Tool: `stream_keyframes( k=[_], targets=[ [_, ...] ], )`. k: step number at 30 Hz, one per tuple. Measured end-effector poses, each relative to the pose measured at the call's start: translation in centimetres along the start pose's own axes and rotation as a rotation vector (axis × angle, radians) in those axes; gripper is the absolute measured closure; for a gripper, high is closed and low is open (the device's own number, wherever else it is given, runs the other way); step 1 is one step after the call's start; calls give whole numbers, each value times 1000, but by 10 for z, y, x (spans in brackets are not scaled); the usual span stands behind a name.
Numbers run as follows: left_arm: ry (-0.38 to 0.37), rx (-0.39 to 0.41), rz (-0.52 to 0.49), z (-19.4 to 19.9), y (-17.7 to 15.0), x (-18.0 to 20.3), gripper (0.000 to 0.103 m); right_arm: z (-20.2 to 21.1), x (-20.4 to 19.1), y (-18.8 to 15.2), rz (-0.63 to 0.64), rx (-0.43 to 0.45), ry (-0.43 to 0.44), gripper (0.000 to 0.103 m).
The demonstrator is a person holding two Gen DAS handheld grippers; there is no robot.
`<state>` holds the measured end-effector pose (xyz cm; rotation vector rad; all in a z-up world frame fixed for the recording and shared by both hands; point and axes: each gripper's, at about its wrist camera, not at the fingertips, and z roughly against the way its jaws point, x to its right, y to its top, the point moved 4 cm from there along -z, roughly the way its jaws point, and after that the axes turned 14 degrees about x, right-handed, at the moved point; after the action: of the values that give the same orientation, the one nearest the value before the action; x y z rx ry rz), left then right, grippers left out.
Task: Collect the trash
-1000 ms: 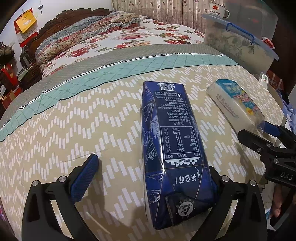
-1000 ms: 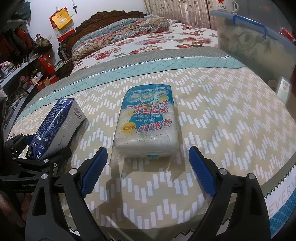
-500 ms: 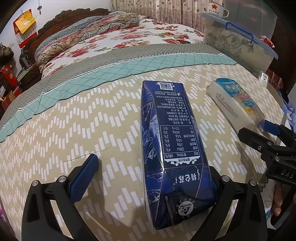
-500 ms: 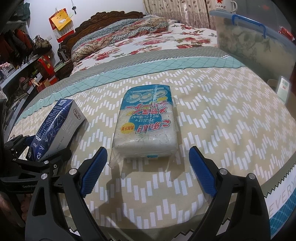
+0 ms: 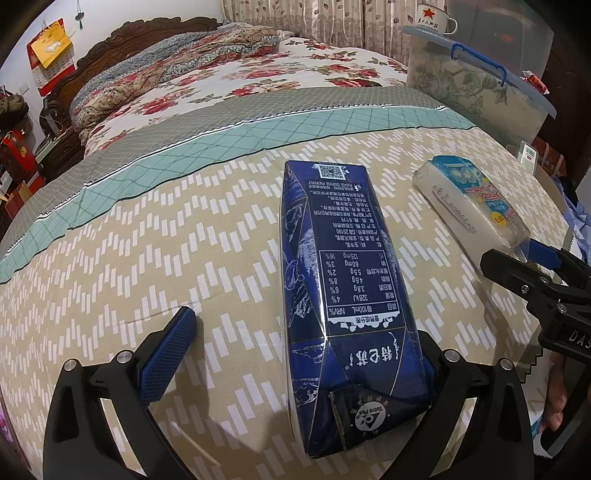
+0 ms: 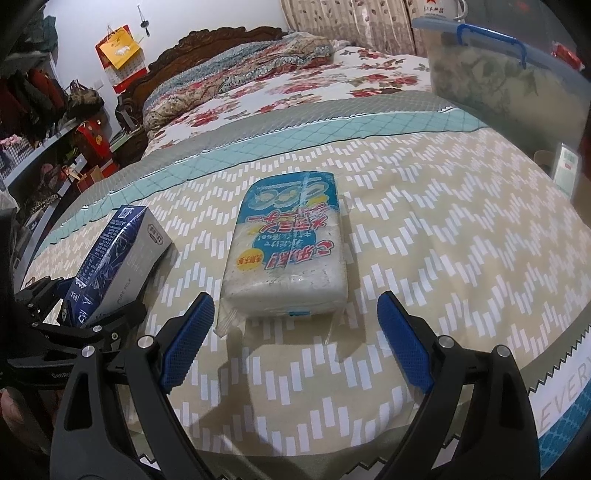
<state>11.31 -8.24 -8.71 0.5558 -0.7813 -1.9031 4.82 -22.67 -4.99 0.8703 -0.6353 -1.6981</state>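
Observation:
A dark blue milk carton (image 5: 343,295) lies on its side on the patterned tablecloth (image 5: 147,258). My left gripper (image 5: 299,354) is open around its near end; the right finger touches the carton, the left pad (image 5: 168,356) stands apart. A white pack with a blue label (image 6: 288,251) lies to the right. My right gripper (image 6: 295,343) is open just in front of it, one finger on each side, not touching. The carton also shows in the right wrist view (image 6: 114,258), and the pack shows in the left wrist view (image 5: 469,203).
A bed with a floral quilt (image 5: 229,81) lies behind the table. A clear storage box with a blue lid (image 6: 509,70) stands at the back right with a mug (image 5: 432,20) on it. A small white card (image 6: 567,166) is at the right edge.
Almost nothing has changed. Both grippers stay open in the same places by the carton and the pack.

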Motion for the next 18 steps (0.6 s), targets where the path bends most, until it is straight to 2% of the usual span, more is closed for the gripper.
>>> stream_keyframes(
  k=[14, 18],
  targets=[
    [2, -1, -2, 0, 0, 0, 7, 0, -3, 0, 6, -5, -4, 12],
    [-32, 0, 24, 2, 2, -3, 9, -2, -4, 2, 3, -11, -4, 11]
  ],
)
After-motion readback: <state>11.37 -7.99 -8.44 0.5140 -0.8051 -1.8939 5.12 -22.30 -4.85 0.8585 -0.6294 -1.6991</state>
